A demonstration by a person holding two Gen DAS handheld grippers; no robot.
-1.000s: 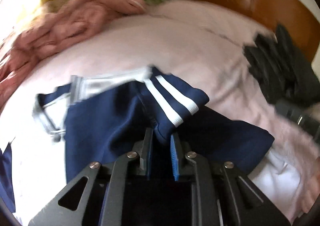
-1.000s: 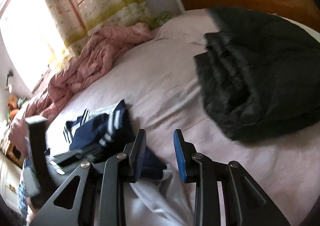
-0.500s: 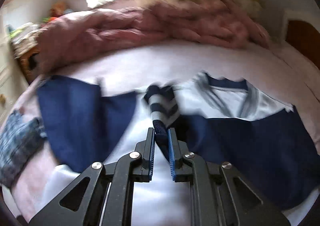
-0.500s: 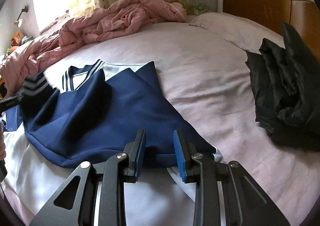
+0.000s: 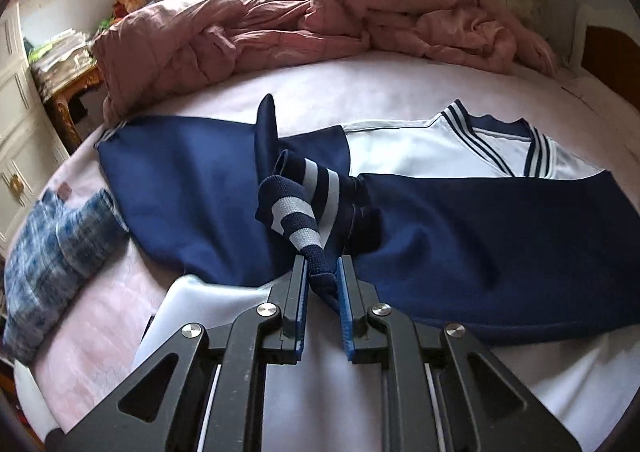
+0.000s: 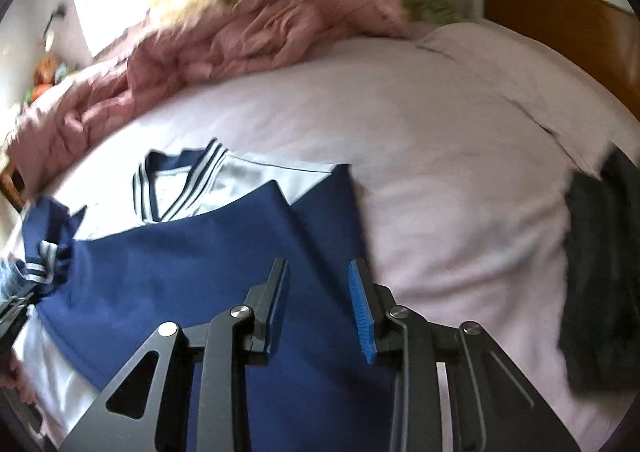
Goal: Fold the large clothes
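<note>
A navy and white jacket (image 5: 500, 236) with a striped V collar lies spread on the pink bed sheet (image 5: 360, 92). My left gripper (image 5: 322, 276) is shut on the jacket's striped navy cuff (image 5: 304, 212), which bunches up just above the jacket body. A navy sleeve lies folded across the jacket's front. In the right wrist view the same jacket (image 6: 208, 264) lies below my right gripper (image 6: 318, 272), which is open and empty over its navy part. The held cuff shows at the far left there (image 6: 44, 256).
A rumpled pink duvet (image 5: 320, 24) lies along the far side of the bed. A blue knitted garment (image 5: 52, 252) lies at the left edge. A black jacket (image 6: 604, 272) lies at the right. A wooden headboard (image 6: 560, 12) and a nightstand (image 5: 68, 92) border the bed.
My left gripper carried the cuff leftward across the jacket, folding the sleeve over the front. My right gripper swung from the black jacket to above the navy jacket.
</note>
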